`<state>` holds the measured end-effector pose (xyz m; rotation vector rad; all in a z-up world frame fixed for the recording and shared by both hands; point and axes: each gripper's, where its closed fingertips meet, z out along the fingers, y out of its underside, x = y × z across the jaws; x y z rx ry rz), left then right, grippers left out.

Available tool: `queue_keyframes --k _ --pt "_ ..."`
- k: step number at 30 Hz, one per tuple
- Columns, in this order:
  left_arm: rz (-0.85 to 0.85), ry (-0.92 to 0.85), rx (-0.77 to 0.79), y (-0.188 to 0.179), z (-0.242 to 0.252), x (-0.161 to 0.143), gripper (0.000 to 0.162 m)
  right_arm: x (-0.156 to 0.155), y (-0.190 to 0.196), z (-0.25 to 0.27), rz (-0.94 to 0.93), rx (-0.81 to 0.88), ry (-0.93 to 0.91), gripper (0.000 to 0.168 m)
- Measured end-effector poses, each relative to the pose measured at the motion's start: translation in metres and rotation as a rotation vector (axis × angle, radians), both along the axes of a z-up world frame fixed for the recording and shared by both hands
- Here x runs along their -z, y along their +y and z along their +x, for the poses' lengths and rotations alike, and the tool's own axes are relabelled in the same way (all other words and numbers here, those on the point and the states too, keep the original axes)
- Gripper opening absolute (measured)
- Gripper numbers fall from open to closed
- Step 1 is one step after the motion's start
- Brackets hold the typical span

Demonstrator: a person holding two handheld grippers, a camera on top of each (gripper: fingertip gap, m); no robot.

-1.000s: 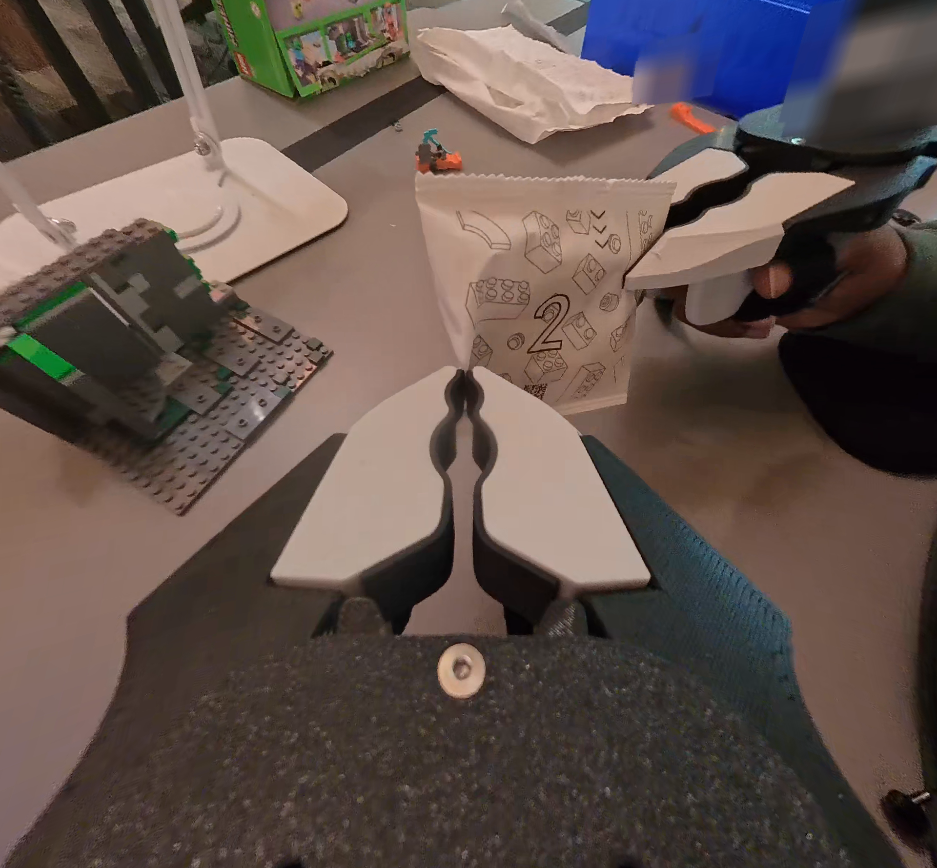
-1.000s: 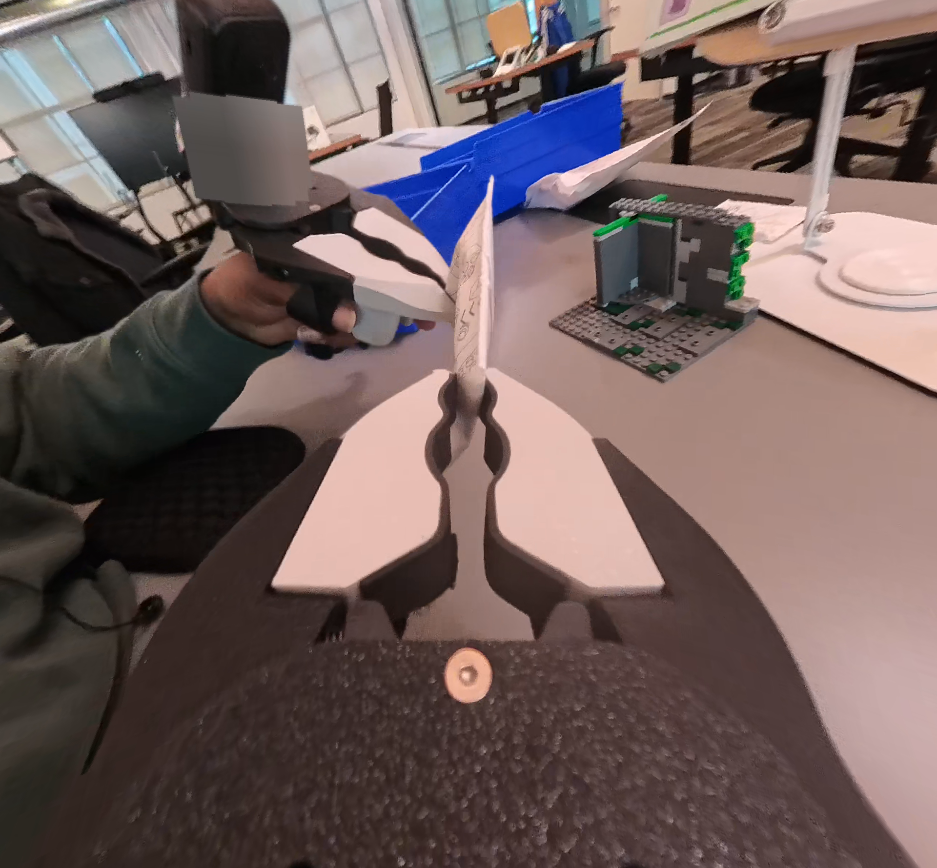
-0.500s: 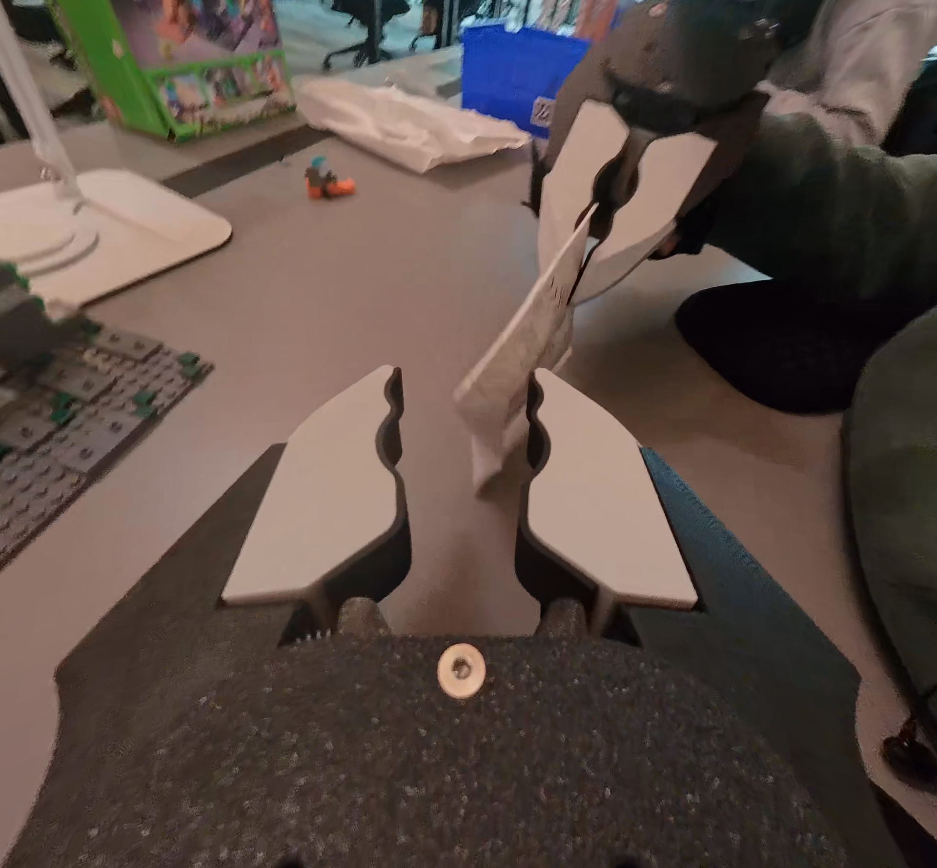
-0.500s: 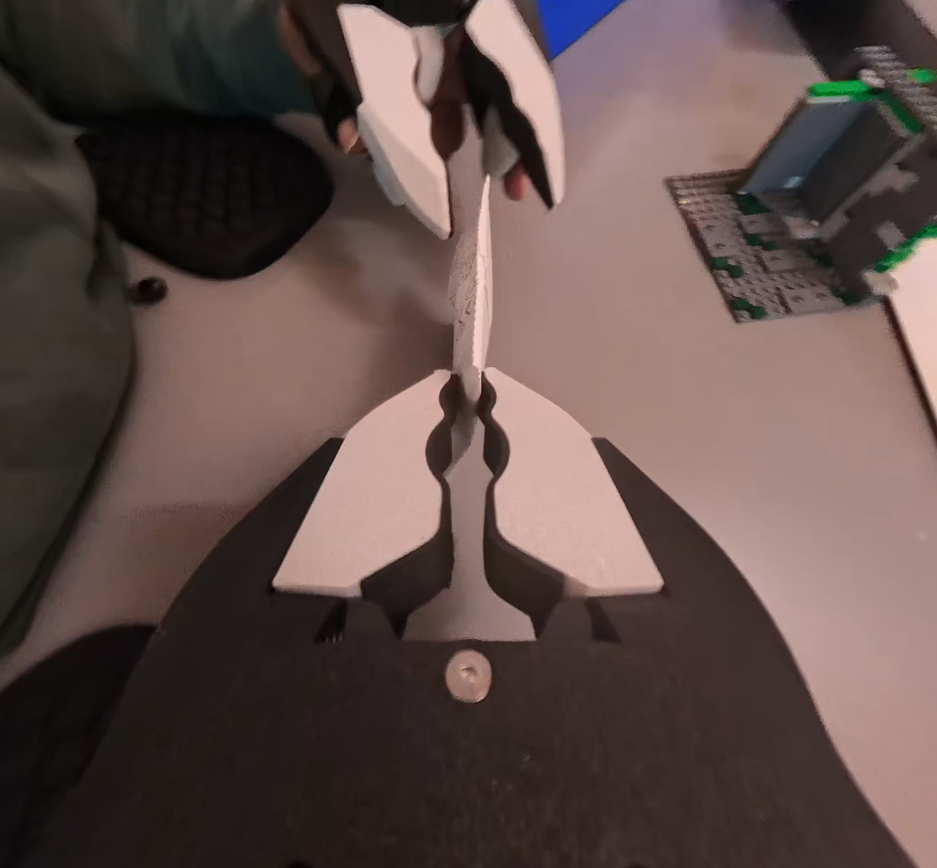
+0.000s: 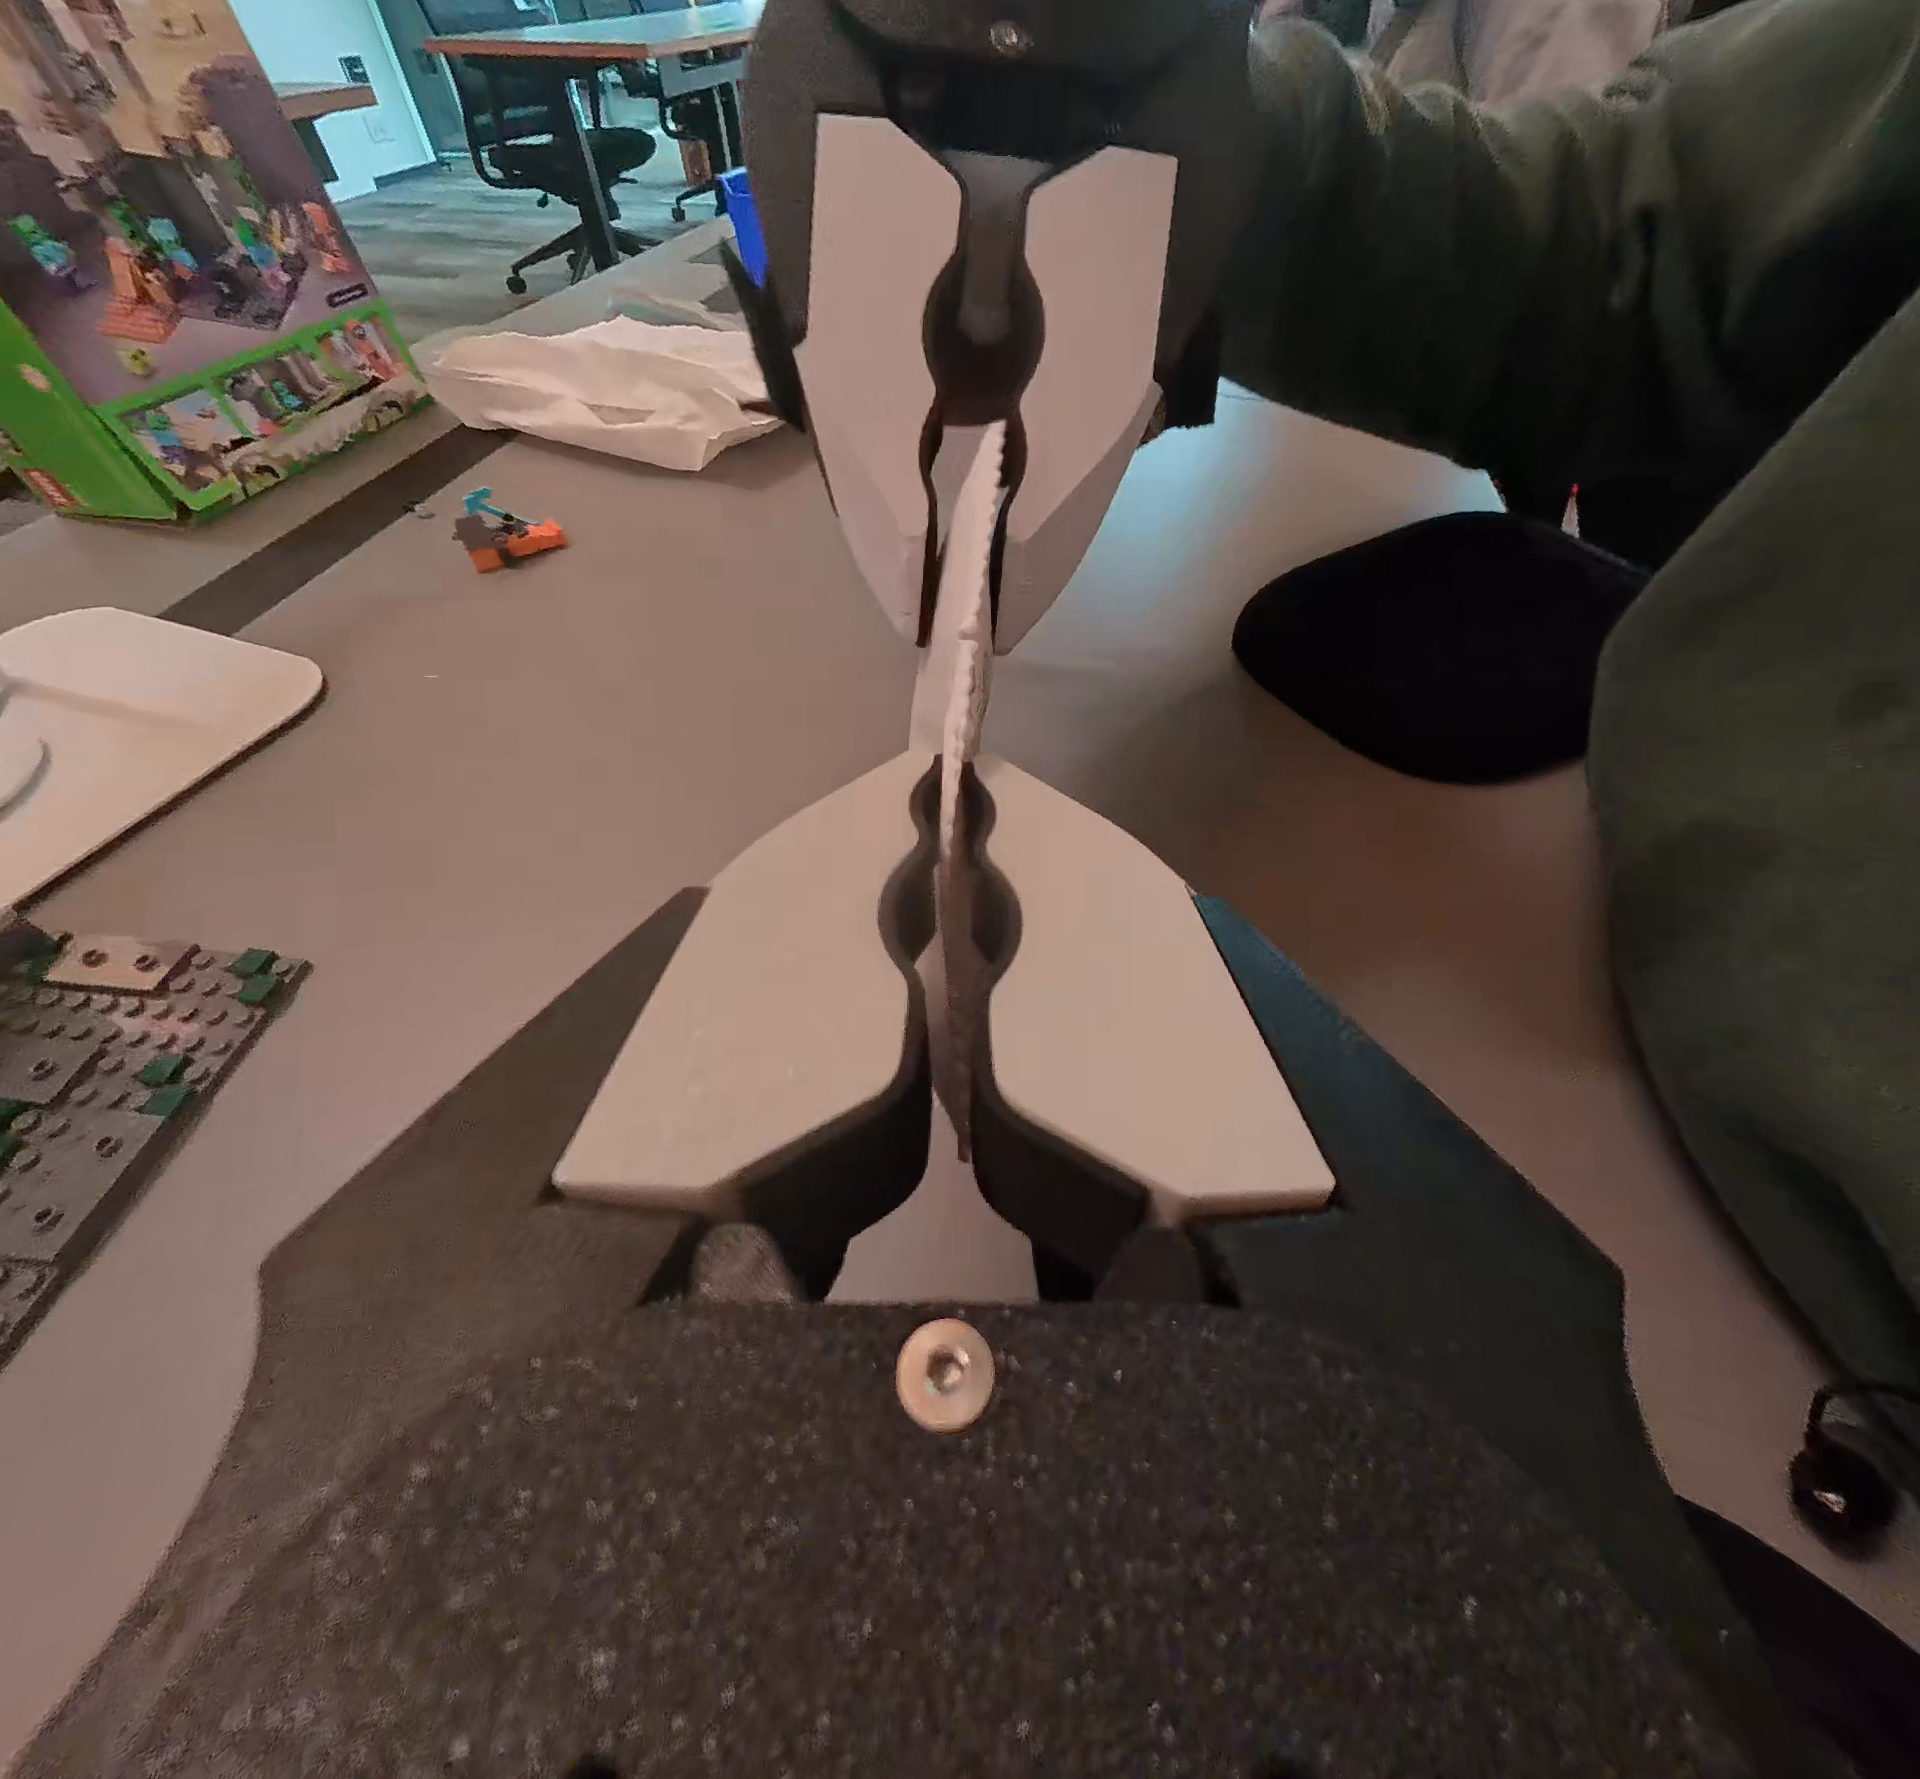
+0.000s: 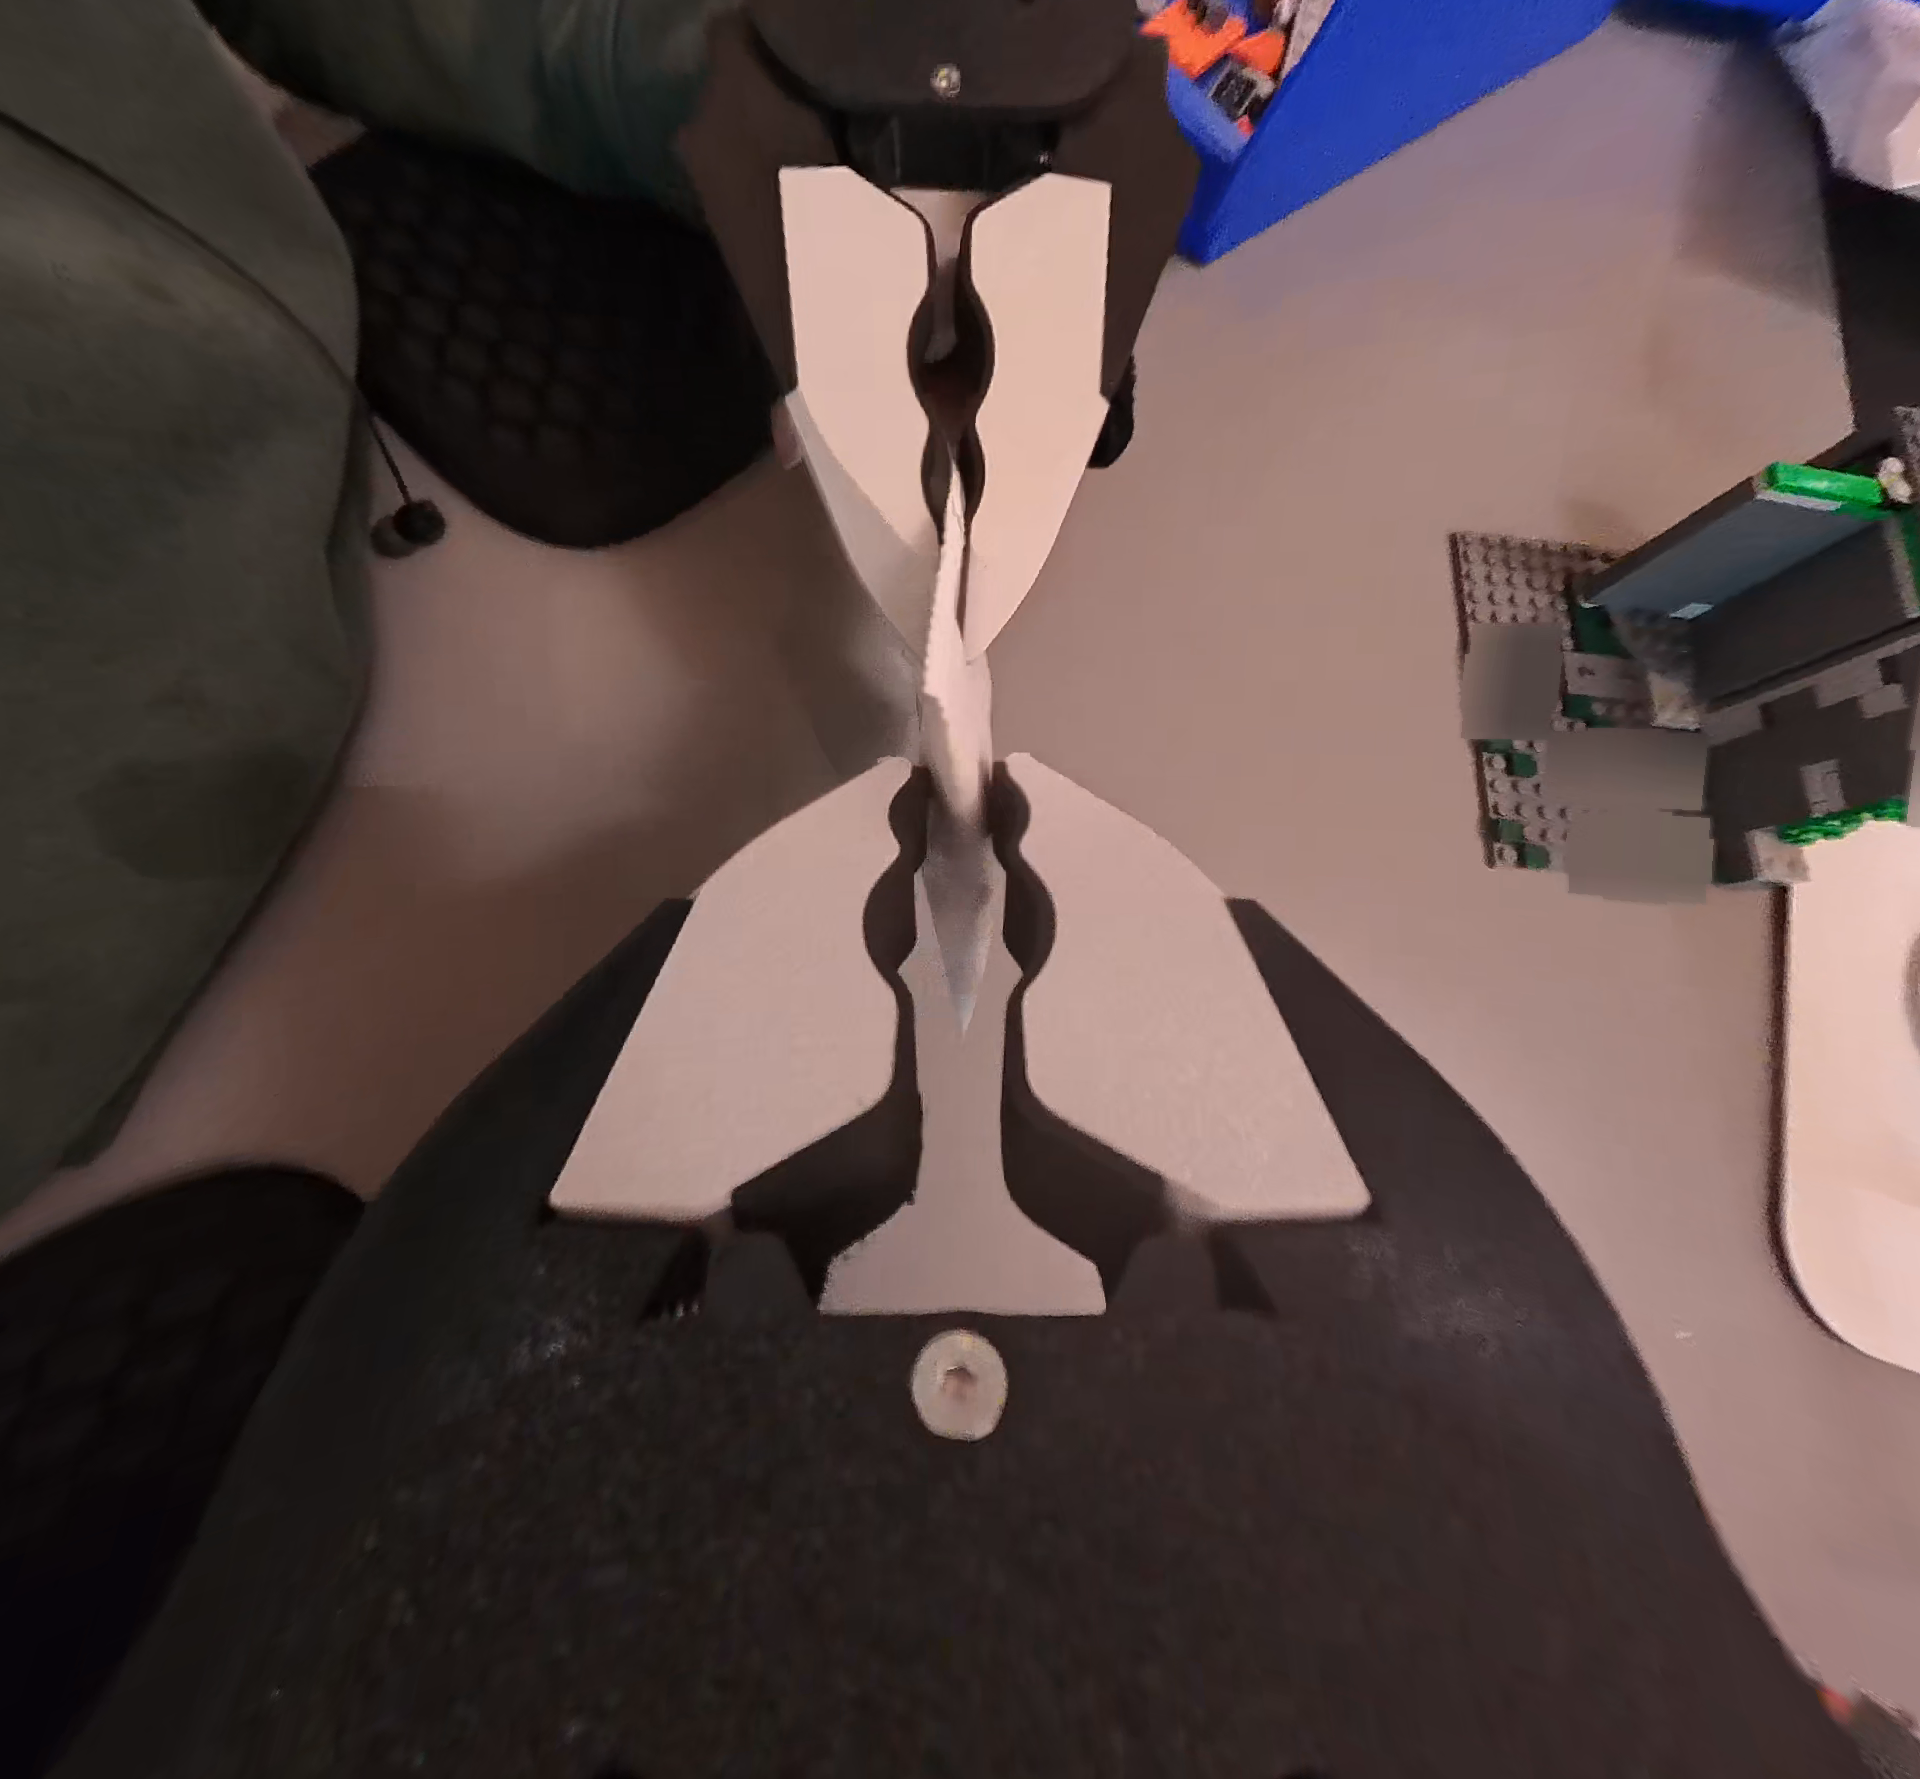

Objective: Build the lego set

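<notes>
**Paper parts bag held between two tongs**

Left tongs (image 5: 951,779) and right tongs (image 6: 951,773) each clamp opposite edges of the unopened paper parts bag (image 5: 961,680), held edge-on above the surface (image 5: 623,742). The partial build (image 6: 1704,680) awaits; most assembly remains.

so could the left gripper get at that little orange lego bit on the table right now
Probably not yet: the left gripper is shut on the white paper bag, which the right gripper also pinches. The orange lego piece lies unobstructed on the table.
</notes>
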<state>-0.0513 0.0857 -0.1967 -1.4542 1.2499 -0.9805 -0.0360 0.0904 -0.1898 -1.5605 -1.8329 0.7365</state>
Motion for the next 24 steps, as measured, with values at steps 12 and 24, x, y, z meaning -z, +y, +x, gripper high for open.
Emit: queue_keyframes --k 12,24 --pt "-0.206 -0.332 0.011 0.012 -0.016 -0.033 0.001 -0.001 0.014 0.014 -0.026 0.164 0.137 0.003" --pt "-0.069 -0.140 0.021 -0.002 0.000 -0.015 0.015 0.013 -0.006 0.044 -0.052 0.030 -0.246 0.002"
